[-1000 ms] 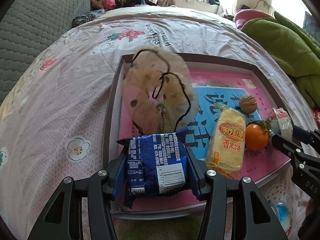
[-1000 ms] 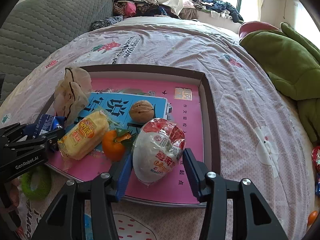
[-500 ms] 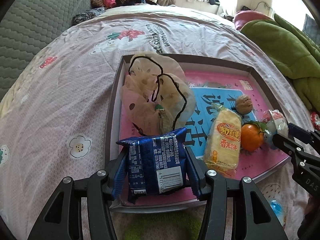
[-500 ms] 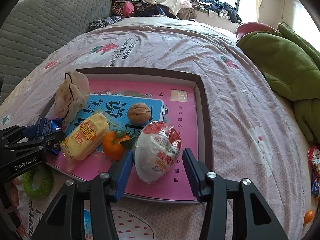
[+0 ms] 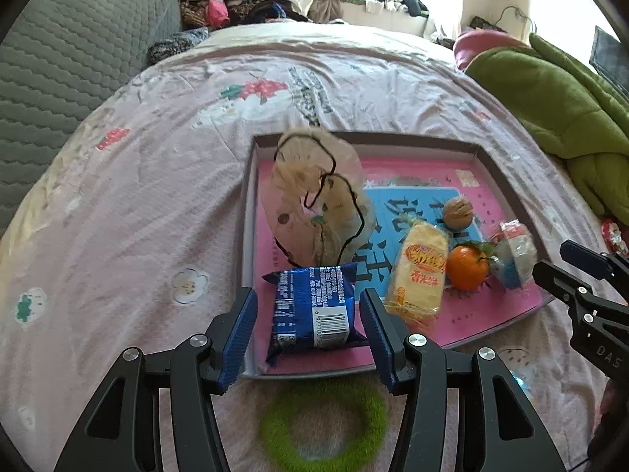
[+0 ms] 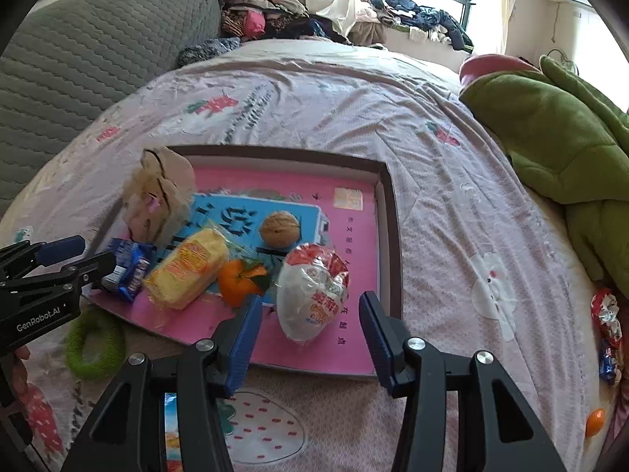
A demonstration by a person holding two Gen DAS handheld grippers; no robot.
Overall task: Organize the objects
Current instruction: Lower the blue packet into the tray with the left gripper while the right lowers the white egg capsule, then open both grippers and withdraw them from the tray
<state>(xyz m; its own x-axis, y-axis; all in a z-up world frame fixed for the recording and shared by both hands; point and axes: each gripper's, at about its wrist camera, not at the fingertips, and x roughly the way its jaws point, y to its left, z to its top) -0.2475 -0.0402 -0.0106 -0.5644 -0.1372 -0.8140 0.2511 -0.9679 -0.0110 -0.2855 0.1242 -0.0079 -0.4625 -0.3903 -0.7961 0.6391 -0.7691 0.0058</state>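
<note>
While both claws sit low at the near edge of the tray, each is spread wide and gripping nothing: the left gripper straddles the blue snack pack without touching it, and the right gripper flanks the white-and-red wrapped snack the same way. A green ring is half hidden under the left one, kinda blurry. Further in lie the yellow cracker pack, tangerine, walnut and a crumpled bag whose contents I can't make out.
</note>
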